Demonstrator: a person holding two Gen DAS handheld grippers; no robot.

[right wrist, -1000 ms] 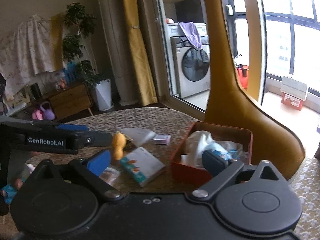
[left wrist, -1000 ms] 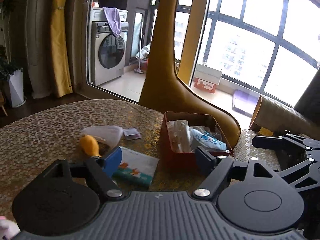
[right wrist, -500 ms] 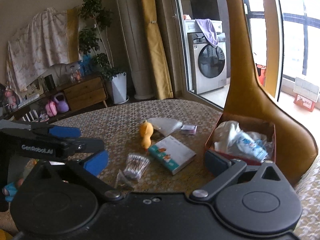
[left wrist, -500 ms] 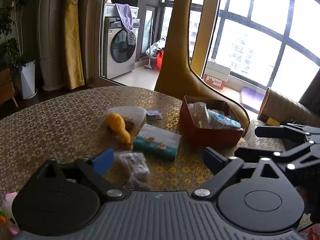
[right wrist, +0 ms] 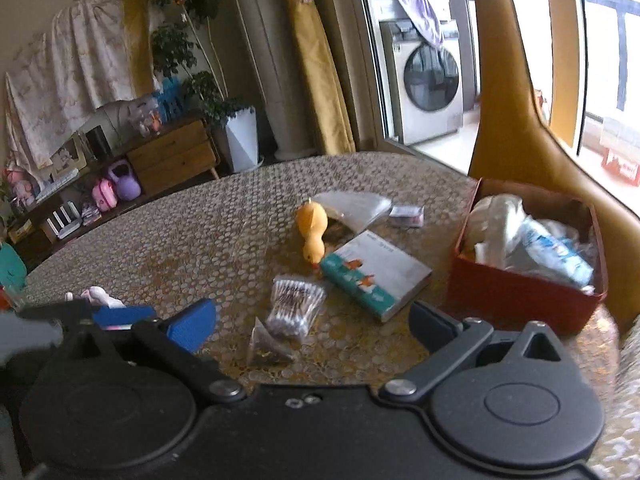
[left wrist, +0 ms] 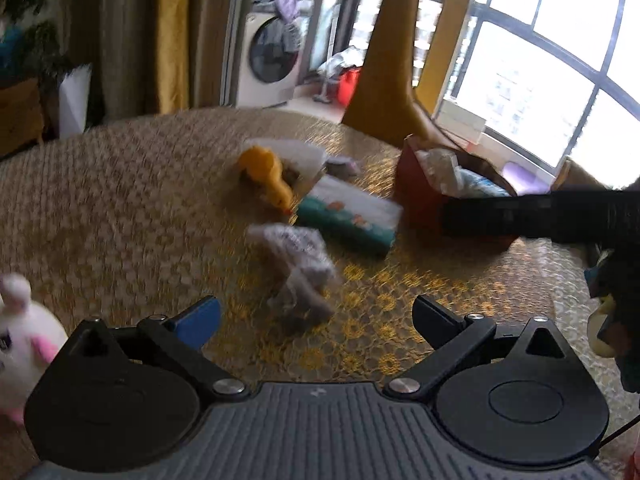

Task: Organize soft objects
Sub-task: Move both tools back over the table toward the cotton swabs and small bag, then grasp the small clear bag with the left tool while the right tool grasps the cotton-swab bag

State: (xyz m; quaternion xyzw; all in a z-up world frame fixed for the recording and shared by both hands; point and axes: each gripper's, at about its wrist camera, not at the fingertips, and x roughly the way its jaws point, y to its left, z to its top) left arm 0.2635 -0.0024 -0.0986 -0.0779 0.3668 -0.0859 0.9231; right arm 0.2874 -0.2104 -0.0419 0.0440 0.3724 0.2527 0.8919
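Note:
A red box [right wrist: 524,292] [left wrist: 424,200] holding soft packets stands at the table's right. A yellow plush duck [right wrist: 312,232] [left wrist: 268,176], a teal-and-white tissue pack [right wrist: 376,272] [left wrist: 352,216] and a bag of cotton swabs [right wrist: 294,308] [left wrist: 300,264] lie in the middle. A white-and-pink plush [left wrist: 20,344] sits at the near left. My left gripper [left wrist: 316,320] is open and empty, just short of the swab bag. My right gripper [right wrist: 312,324] is open and empty, near the swab bag too.
A clear plastic bag [right wrist: 356,208] and a small packet [right wrist: 406,216] lie behind the duck. A tall yellow giraffe-shaped chair back [right wrist: 516,92] rises behind the box. The right gripper's arm [left wrist: 540,216] crosses the left wrist view at right.
Both grippers have pulled back from the box and toward the table's near side. The swab bag and white plush came into view. Both stay open.

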